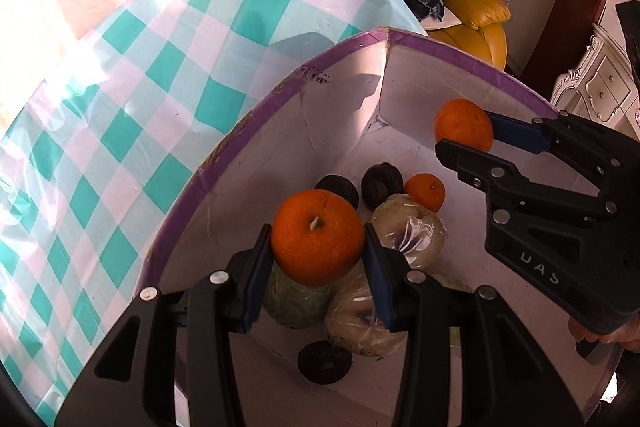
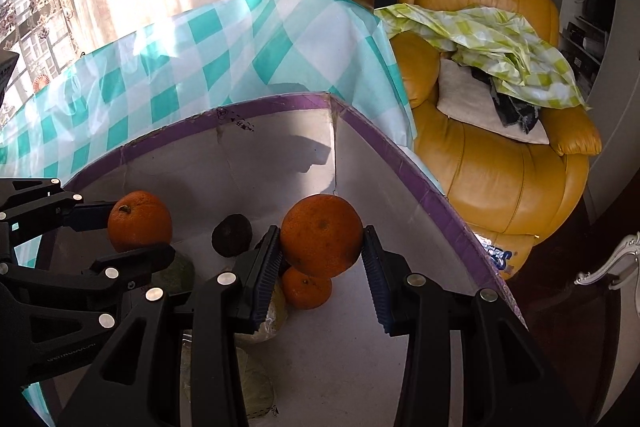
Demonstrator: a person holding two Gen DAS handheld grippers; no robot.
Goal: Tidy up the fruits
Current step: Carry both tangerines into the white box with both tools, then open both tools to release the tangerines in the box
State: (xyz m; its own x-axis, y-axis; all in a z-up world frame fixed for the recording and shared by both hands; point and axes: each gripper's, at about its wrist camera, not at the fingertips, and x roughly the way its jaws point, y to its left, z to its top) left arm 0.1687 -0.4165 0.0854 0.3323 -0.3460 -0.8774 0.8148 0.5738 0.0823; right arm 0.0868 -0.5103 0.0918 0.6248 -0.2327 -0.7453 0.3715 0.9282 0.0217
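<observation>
Oranges (image 1: 318, 241) (image 2: 322, 235) pinched in both grippers (image 1: 318, 247) (image 2: 320, 247) above box (image 1: 240, 131); dropped from height, either may bruise wrapped fruit (image 1: 408, 227) below.

Two black skeletal tools (image 1: 318, 247) (image 2: 320, 245), silver rivets, blue ribbed pads (image 1: 256, 279), faint white lettering, perhaps "UAS".

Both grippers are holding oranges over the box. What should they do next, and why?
Probably lower the left gripper a little and release its orange into the white box. It hangs right above the wrapped fruit, so letting go from up there might bruise something.
</observation>
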